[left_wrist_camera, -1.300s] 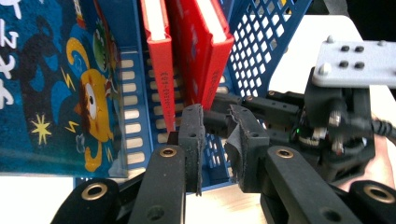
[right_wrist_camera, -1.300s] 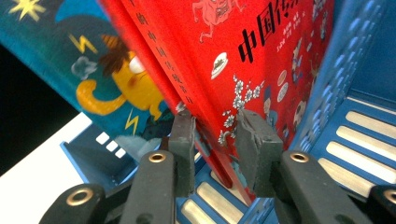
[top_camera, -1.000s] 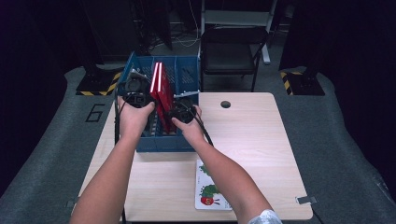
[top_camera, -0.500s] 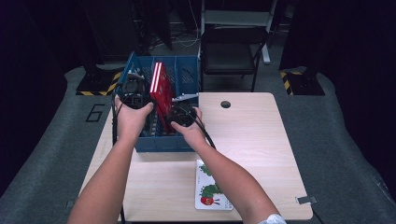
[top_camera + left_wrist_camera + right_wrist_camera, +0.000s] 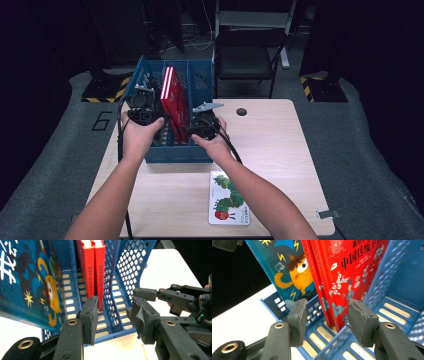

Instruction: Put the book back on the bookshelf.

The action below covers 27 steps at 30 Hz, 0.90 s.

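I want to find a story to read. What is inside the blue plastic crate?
Inside the blue plastic crate stand two red hardcover books, upright in a slot, and a blue picture book with an orange cartoon face beside them. The person's hands cover the crate's front slots.

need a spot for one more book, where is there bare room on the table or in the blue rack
Bare wood lies right of the blue perforated plastic rack, around the round dark hole, and beside the caterpillar picture book. The rack's right compartment looks empty. It is crowded around the red books, where both grippers sit.
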Motion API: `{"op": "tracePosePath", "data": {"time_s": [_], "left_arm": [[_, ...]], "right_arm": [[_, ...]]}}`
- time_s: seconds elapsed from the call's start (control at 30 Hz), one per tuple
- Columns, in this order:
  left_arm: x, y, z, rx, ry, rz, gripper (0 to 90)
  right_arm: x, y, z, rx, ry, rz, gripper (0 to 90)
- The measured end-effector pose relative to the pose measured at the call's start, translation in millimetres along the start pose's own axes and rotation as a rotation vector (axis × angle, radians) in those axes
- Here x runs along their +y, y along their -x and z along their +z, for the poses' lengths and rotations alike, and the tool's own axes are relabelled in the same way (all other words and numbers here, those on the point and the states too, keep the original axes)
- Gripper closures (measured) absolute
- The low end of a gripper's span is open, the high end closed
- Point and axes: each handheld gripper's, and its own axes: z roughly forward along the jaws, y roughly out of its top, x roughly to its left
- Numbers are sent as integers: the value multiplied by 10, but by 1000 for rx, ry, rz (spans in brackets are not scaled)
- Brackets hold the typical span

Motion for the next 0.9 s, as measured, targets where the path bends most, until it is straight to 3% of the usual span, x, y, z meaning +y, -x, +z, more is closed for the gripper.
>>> {"op": "tracePosePath", "data": {"time_s": [0.23,0.4,0.67,0.9], "left_arm": [[-115,39,-70,-56,12,32,504],[-227,79,-84,-72,16,50,496],[-385,126,-110,-106,36,71,444],[-525,186,-90,-144,39,93,395]], "right_arm": [[-87,24,-236,-12,1,-13,471],[-213,50,-404,0,-4,-13,470],[-406,122,-600,8,-4,32,451],[-517,192,-800,4,31,75,437]]}}
